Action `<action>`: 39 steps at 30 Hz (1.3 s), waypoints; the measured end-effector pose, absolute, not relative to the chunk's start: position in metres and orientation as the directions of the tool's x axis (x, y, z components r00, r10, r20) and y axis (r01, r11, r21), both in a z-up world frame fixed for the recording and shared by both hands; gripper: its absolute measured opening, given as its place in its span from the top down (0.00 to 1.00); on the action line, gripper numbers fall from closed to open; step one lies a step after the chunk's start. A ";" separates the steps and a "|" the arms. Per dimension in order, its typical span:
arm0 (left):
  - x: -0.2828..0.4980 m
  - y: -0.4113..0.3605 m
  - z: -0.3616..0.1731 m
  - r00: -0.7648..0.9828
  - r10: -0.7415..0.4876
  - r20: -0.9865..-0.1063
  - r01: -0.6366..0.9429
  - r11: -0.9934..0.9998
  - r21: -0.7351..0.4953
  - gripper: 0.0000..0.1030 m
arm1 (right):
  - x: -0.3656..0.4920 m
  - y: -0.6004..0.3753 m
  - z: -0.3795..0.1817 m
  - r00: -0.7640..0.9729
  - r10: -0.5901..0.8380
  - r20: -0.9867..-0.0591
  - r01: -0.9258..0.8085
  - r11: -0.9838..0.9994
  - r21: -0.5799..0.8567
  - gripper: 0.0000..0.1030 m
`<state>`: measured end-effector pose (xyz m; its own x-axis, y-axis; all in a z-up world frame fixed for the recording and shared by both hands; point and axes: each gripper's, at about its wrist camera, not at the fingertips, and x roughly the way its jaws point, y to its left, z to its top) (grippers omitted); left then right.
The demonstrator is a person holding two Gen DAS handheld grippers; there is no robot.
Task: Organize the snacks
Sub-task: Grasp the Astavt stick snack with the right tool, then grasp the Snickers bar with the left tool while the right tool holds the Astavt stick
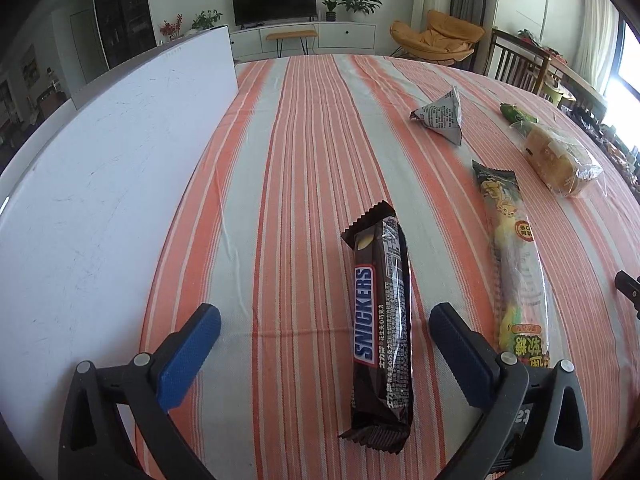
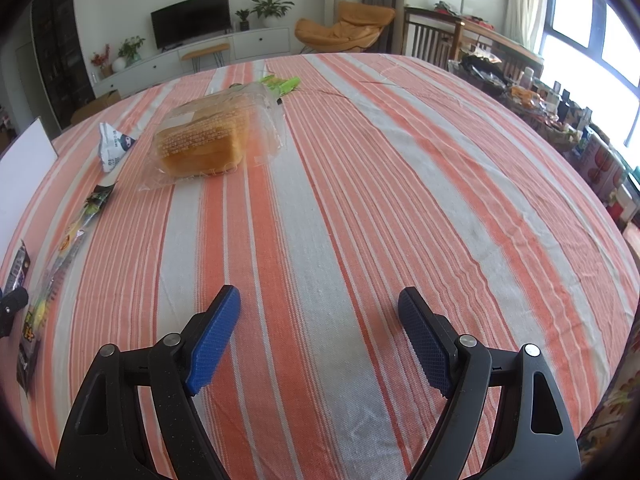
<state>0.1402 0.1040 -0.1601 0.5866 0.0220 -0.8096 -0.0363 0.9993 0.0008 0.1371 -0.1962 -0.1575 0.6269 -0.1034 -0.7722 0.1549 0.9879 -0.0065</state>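
A brown Snickers bar [image 1: 380,320] lies lengthwise on the striped tablecloth [image 1: 300,160], between the open blue-padded fingers of my left gripper [image 1: 325,316], untouched by them. To its right lies a long yellow-green snack packet [image 1: 514,264]. Farther back are a grey triangular packet [image 1: 442,114], a bagged bread loaf [image 1: 560,160] and a green packet [image 1: 516,114]. My right gripper [image 2: 319,304] is open and empty over bare cloth. In the right wrist view the bread [image 2: 208,142], triangular packet [image 2: 112,146], green packet [image 2: 282,84] and long packet [image 2: 68,248] lie ahead and left.
A white board [image 1: 100,184] covers the table's left side. Chairs and a cluttered side table [image 2: 532,92] stand beyond the far right edge. A TV unit and an orange armchair are in the room behind.
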 end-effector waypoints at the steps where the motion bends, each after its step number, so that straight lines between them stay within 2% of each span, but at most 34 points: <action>1: 0.140 0.104 -0.160 0.587 0.022 -0.810 -0.036 0.999 0.001 0.00 | 0.137 -0.196 -0.157 0.627 -0.103 -0.772 0.155 0.988 -0.006 0.19; 7: 0.140 0.104 -0.160 0.587 0.022 -0.809 -0.036 0.999 0.000 0.00 | 0.137 -0.196 -0.158 0.626 -0.104 -0.773 0.155 0.988 -0.007 0.18; 11: 0.141 0.104 -0.160 0.587 0.022 -0.809 -0.036 0.999 0.001 0.00 | 0.142 -0.198 -0.159 0.614 -0.093 -0.784 0.147 0.989 -0.001 0.11; 13: 0.140 0.104 -0.160 0.587 0.022 -0.809 -0.037 0.999 0.000 0.00 | 0.147 -0.197 -0.156 0.568 -0.100 -0.817 0.170 0.986 -0.003 0.12; 15: 0.140 0.104 -0.160 0.587 0.022 -0.809 -0.037 0.999 0.000 0.00 | 0.154 -0.184 -0.149 0.508 -0.029 -0.861 0.171 0.983 0.068 0.14; 17: 0.140 0.104 -0.160 0.587 0.022 -0.809 -0.037 0.999 0.001 0.00 | 0.156 -0.155 -0.135 0.523 0.097 -0.847 0.098 0.980 0.172 0.15; 19: 0.140 0.104 -0.160 0.587 0.022 -0.809 -0.037 0.999 0.000 0.00 | 0.162 -0.110 -0.122 0.520 0.162 -0.838 -0.003 0.982 0.188 0.15; 22: 0.140 0.104 -0.160 0.587 0.021 -0.809 -0.037 0.999 0.000 0.00 | 0.180 -0.049 -0.126 0.460 0.200 -0.865 -0.108 0.980 0.169 0.15; 24: 0.140 0.104 -0.160 0.587 0.021 -0.809 -0.037 0.999 0.000 0.00 | 0.193 -0.020 -0.139 0.415 0.174 -0.893 -0.132 0.983 0.131 0.17; 28: 0.140 0.104 -0.160 0.587 0.021 -0.809 -0.036 0.999 0.000 0.00 | 0.200 0.012 -0.151 0.401 0.077 -0.913 -0.199 0.980 -0.004 0.28; 30: 0.140 0.105 -0.160 0.588 0.021 -0.809 -0.036 0.999 0.000 0.00 | 0.195 0.008 -0.149 0.390 0.086 -0.917 -0.219 0.976 -0.002 0.41; 31: 0.140 0.105 -0.160 0.587 0.021 -0.809 -0.036 0.999 0.000 0.00 | 0.193 0.005 -0.147 0.385 0.091 -0.918 -0.231 0.973 -0.001 0.56; 32: 0.140 0.104 -0.160 0.587 0.019 -0.809 -0.034 0.999 -0.001 0.00 | 0.190 0.001 -0.146 0.376 0.096 -0.922 -0.245 0.970 0.001 0.65; 34: 0.138 0.092 -0.159 0.589 -0.004 -0.808 0.034 0.999 0.020 0.00 | 0.182 -0.011 -0.146 0.359 0.107 -0.927 -0.265 0.964 0.009 0.67; 36: 0.138 0.093 -0.158 0.588 -0.009 -0.809 0.032 0.999 0.012 0.00 | 0.175 -0.028 -0.143 0.356 0.101 -0.929 -0.263 0.965 0.004 0.71; 39: 0.138 0.095 -0.157 0.587 -0.011 -0.809 0.022 1.000 0.002 0.00 | 0.167 -0.053 -0.144 0.352 0.073 -0.933 -0.276 0.961 -0.029 0.72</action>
